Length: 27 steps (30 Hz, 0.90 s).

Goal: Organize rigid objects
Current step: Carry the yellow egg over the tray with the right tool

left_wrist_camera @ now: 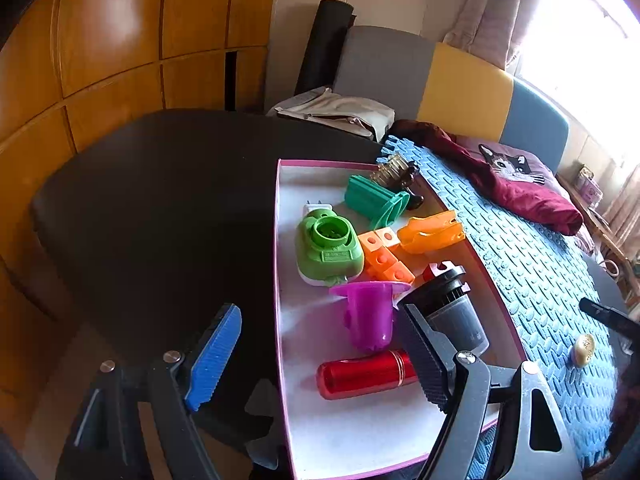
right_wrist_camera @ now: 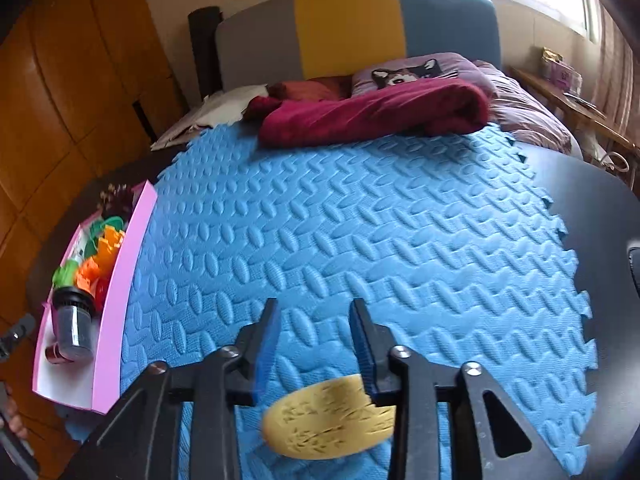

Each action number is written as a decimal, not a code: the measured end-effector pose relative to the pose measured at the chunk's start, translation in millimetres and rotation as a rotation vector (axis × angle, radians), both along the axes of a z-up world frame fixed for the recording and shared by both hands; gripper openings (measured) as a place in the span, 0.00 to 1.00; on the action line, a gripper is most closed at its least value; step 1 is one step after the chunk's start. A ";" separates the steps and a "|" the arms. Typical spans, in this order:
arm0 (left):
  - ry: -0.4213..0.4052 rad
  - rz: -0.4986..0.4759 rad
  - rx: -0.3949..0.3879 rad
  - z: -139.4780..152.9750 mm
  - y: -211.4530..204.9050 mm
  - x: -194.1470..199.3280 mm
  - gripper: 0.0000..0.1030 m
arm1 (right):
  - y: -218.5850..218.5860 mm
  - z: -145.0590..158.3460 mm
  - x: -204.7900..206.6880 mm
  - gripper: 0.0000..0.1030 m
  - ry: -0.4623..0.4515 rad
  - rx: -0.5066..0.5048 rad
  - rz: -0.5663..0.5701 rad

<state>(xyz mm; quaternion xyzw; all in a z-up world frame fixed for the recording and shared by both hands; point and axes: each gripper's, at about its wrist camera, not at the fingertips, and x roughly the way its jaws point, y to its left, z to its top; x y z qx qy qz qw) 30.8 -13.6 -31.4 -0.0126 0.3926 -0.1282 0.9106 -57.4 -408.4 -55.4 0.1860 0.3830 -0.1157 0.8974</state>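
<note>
Gold lid (right_wrist_camera: 330, 416) lies on the blue mat (right_wrist_camera: 360, 240) at the bottom centre of the right wrist view, below and behind the right gripper (right_wrist_camera: 316, 340). Its fingers (right_wrist_camera: 267, 344) stand apart and hold nothing; the lid sits nearer the camera than the tips, partly hidden under the right-hand finger. Whether any finger touches it cannot be told. The lid looks oval, with its long axis running left to right across the frame, roughly across the gap between the fingers.

In the left wrist view the same lid (left_wrist_camera: 584, 350) shows small at the right edge, well apart from the left gripper (left_wrist_camera: 320, 356). That gripper's fingers are wide apart and empty, hovering over the near end of the pink tray (left_wrist_camera: 280, 320), above the red cylinder (left_wrist_camera: 366, 374).

Judgement: the right gripper is much the nearer. The tray (right_wrist_camera: 120, 280) lies at the left edge of its view, so the carry would run leftward.
</note>
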 end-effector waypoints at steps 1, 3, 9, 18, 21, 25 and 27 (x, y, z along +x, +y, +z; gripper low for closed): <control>-0.001 0.000 -0.001 0.1 0.1 -0.2 0.79 | -4.3 0.7 -1.7 0.41 0.006 0.014 0.003; 0.003 0.001 -0.003 0.1 0.7 0.1 0.79 | -5.8 0.1 -1.1 0.43 0.015 0.037 0.029; 0.007 0.003 -0.013 1.4 2.3 1.3 0.79 | 5.3 0.0 -11.2 0.67 0.079 0.019 0.120; 0.018 -0.031 -0.006 -0.7 -6.0 -3.3 0.79 | 24.6 -25.1 -17.2 0.82 0.204 -0.045 0.163; 0.016 -0.037 -0.006 0.2 -7.0 -5.0 0.79 | 32.1 -31.7 -8.0 0.82 0.226 -0.120 0.163; 0.013 -0.034 -0.009 1.1 -6.0 -5.1 0.79 | 35.8 -28.6 -5.2 0.75 0.190 -0.173 0.173; 0.012 -0.034 -0.006 0.8 -6.1 -5.1 0.79 | 36.7 -28.2 -5.9 0.74 0.186 -0.192 0.177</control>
